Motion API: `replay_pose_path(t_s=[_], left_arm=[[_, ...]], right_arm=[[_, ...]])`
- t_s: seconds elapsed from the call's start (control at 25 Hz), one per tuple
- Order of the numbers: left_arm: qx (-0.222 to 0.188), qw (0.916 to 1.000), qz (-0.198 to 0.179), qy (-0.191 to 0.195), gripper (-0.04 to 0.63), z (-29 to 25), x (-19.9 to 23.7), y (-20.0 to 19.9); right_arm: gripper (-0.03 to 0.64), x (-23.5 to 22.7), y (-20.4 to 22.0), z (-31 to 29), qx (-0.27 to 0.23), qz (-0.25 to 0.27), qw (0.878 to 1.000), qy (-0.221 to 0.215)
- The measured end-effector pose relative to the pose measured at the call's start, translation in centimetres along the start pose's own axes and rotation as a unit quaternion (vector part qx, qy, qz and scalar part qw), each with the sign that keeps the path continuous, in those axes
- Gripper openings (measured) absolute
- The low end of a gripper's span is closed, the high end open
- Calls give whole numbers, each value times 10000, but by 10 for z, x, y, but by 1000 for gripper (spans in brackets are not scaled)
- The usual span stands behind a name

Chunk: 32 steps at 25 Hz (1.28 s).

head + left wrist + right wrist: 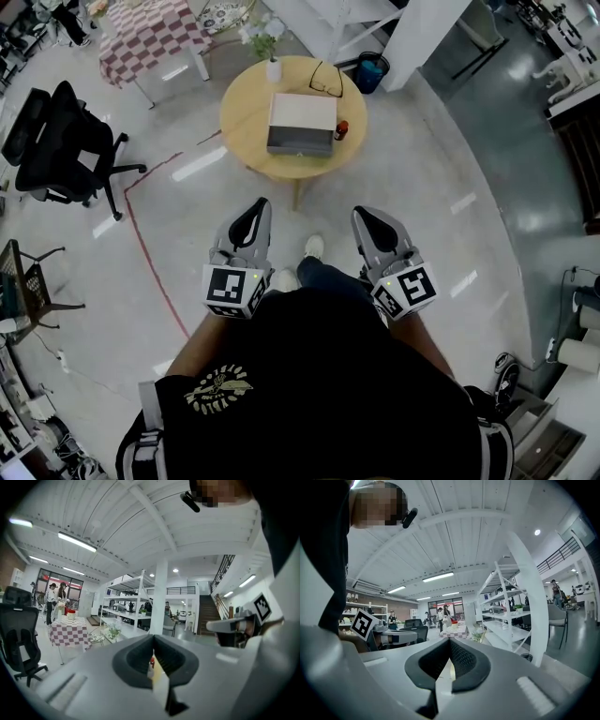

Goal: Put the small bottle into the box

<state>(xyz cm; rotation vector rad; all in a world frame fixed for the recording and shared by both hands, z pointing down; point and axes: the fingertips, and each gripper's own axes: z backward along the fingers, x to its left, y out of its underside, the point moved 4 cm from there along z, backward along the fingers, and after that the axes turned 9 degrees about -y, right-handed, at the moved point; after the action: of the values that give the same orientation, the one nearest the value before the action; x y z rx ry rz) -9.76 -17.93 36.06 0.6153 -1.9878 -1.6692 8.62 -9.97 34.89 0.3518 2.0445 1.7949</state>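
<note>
The round wooden table [246, 141] stands on a pale floor [450, 169]. A closed box [301, 124] lies at its centre. The small bottle [341, 130] stands just beside the box's right edge. Eyeglasses [325, 80] and a white vase [273, 68] sit near the far rim.

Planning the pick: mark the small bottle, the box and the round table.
small bottle [341, 130]: head view, on its dark body.
box [302, 113]: head view, middle of its pale top.
round table [246, 122]: head view, bare top left of the box.
</note>
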Motion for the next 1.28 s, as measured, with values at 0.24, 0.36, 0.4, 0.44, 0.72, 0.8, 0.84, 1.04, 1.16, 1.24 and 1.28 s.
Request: replay_pose_path(t_s=[0.24,0.36,0.4,0.44,0.72,0.8,0.84,1.04,1.16,1.24,1.28], left_arm=[[-118,9999,-19,-63,0,-9,9,-9],[-100,9999,-20,-102,0,-17,14,-7],[-98,9999,-12,-116,0,-21,15,-6],[-96,9999,0,-133,0,-24,17,-5],[30,9999,-33,-158,0,-74,18,-3],[62,9999,-89,-123,0,-92,15,-3],[87,9998,-122,-119,0,-102,15,-3],[140,9994,-229,-233,0,-164,12,-16],[134,9989,-311,-323,0,-198,4,-25],[125,9986,-346,-385,0,-215,0,-30],[115,9984,-351,-425,0,-222,0,-31]], right_arm=[[6,-6,-7,-13,-30,66,10000,-41],[6,-11,-7,-21,-11,103,9999,-54],[6,-14,-5,-23,-5,99,9999,-49],[6,-18,-4,-24,0,86,10000,-39],[6,-65,0,-37,-8,-60,9999,81],[6,-83,0,-44,-44,-95,9999,102],[6,-93,0,-48,-55,-118,9999,112],[6,-153,-4,-64,-104,-214,9996,122],[6,-189,-7,-73,-64,-240,9997,54],[6,-210,-9,-80,-61,-279,9996,-28],[6,-220,-9,-85,-63,-283,9996,-64]])
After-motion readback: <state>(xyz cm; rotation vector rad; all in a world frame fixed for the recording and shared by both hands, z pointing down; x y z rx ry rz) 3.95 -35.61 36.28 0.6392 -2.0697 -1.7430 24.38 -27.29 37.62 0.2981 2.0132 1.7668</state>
